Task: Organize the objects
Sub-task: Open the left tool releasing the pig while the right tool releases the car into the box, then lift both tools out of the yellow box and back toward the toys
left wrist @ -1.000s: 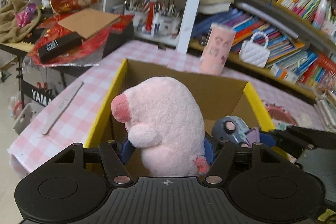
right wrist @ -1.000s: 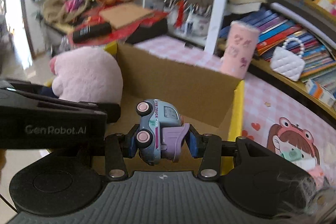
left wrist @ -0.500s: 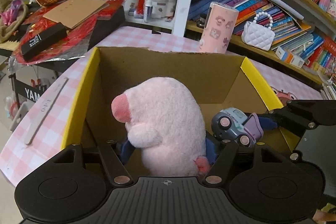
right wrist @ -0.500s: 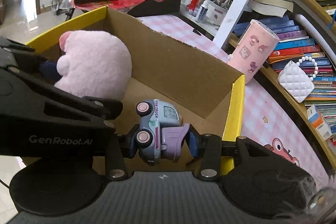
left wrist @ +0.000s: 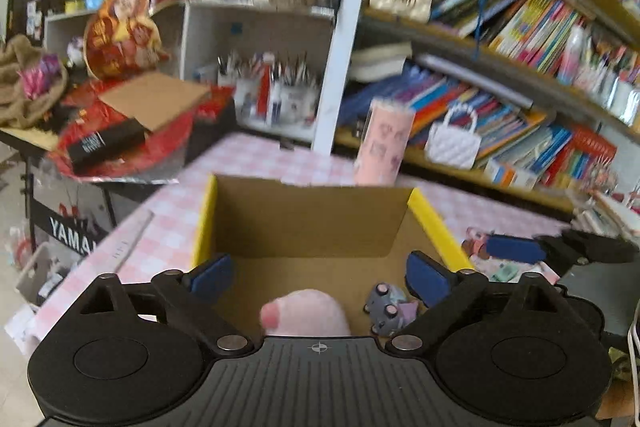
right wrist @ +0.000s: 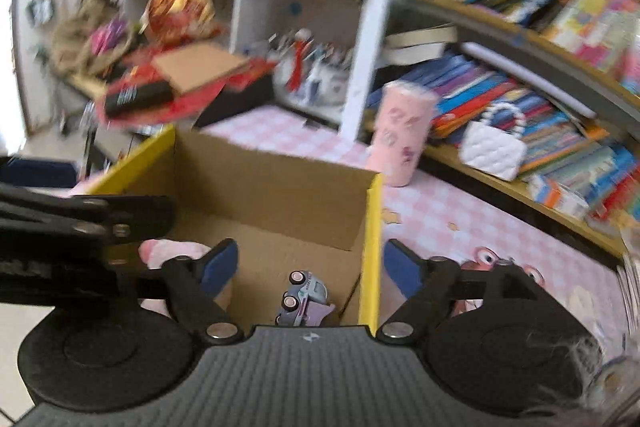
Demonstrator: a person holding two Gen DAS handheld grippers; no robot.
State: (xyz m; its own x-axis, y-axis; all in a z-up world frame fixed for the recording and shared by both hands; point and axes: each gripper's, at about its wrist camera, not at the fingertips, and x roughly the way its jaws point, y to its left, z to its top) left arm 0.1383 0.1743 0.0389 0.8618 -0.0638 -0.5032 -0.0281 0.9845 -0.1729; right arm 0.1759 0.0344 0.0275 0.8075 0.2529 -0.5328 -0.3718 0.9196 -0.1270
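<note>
Left wrist — left gripper (left wrist: 320,277) agape | pink plush (left wrist: 306,313), toy car (left wrist: 388,309) in box (left wrist: 312,223)

A pink plush toy (left wrist: 306,313) lies on the floor of the open cardboard box (left wrist: 312,223) with yellow-edged flaps, at its near side. Just right of it, a small grey-blue and purple toy car (right wrist: 302,299) rests tipped on its side, wheels showing.
</note>
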